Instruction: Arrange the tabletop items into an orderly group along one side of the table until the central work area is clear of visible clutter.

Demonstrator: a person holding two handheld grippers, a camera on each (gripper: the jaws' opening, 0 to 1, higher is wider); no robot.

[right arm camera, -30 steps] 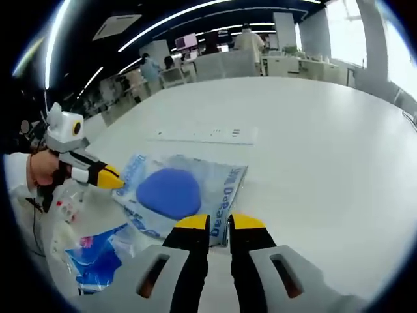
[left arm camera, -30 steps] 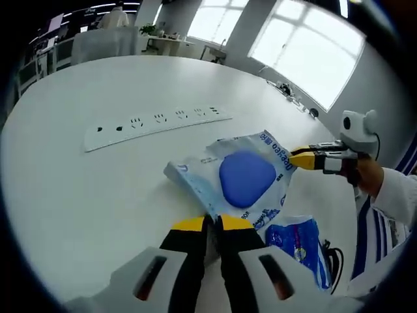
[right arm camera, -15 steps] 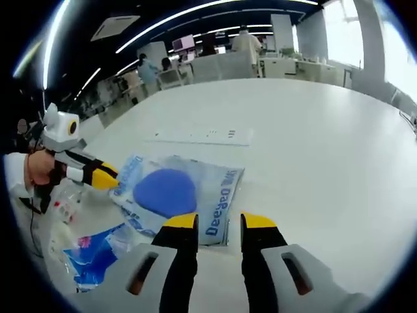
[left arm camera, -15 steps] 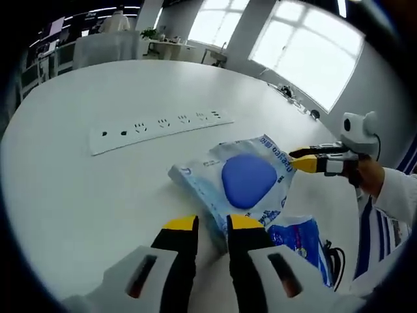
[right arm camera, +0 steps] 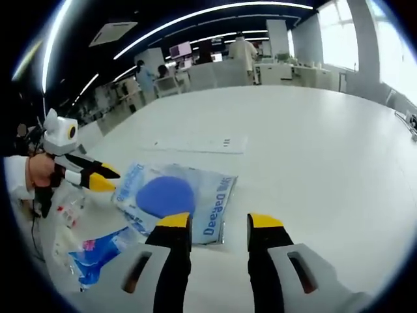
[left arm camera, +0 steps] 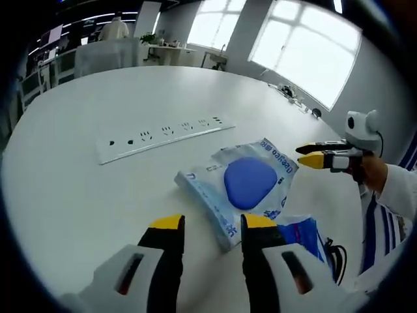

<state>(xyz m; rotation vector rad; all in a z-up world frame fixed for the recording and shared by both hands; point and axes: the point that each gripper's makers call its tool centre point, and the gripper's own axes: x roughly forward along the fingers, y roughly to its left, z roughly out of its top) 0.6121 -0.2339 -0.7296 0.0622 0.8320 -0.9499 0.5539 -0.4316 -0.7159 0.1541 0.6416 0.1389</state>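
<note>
Left gripper [left arm camera: 212, 225]: jaws spread apart, nothing between them, tips just short of the near corner of the wipes packet [left arm camera: 242, 186]. The packet lies flat on the white table [left arm camera: 78, 195], pale blue with a dark blue rounded lid in its middle. Beyond it, well apart, a white power strip [left arm camera: 163, 135] lies flat on the table.

In the left gripper view the right gripper [left arm camera: 313, 155] comes in from the right side, held by a hand [left arm camera: 370, 175] in a white sleeve. Its yellow tips sit just off the far corner of the packet, slightly parted and holding nothing.

Right gripper view: own jaws of the right gripper [right arm camera: 219, 222] spread, empty, tips at the near edge of the wipes packet [right arm camera: 174, 198]. The left gripper [right arm camera: 98, 177] enters from the left, its tips slightly parted and just beside the packet's corner, not gripping it.

A second blue-and-clear plastic pouch [right arm camera: 98, 251] lies near the table edge, beside the packet; it also shows in the left gripper view [left arm camera: 296, 235]. The power strip [right arm camera: 199, 143] lies beyond the packet. Desks and people stand in the background
</note>
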